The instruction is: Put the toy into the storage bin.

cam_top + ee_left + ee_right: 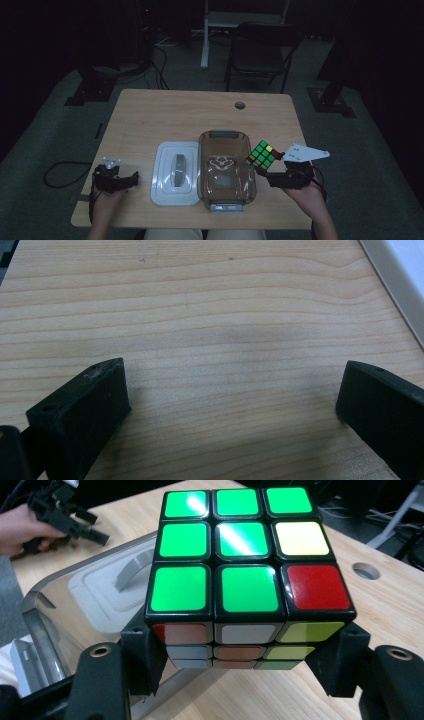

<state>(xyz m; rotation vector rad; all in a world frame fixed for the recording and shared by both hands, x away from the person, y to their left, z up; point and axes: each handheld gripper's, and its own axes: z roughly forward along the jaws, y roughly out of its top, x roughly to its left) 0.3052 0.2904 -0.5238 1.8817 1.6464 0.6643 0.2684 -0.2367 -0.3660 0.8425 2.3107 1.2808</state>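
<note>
The right tongs (240, 665) clamp the puzzle cube (245, 555), centre frame, by opposite flat faces, probably rigid, light, slick; left tongs (232, 405) gape empty.

The high view looks forward and down from above the person's side onto the whole wooden table (165, 107), with the dark floor and a chair (260, 50) beyond it. The left gripper view sits low and very close to the tabletop, looking along its jaws, and shares with the high view the bare wood and an edge of the white lid (400, 275). The right gripper view looks closely across the cube (245, 575) and clear box (65, 610) toward the left gripper (65, 517), all shared with the high view.
</note>
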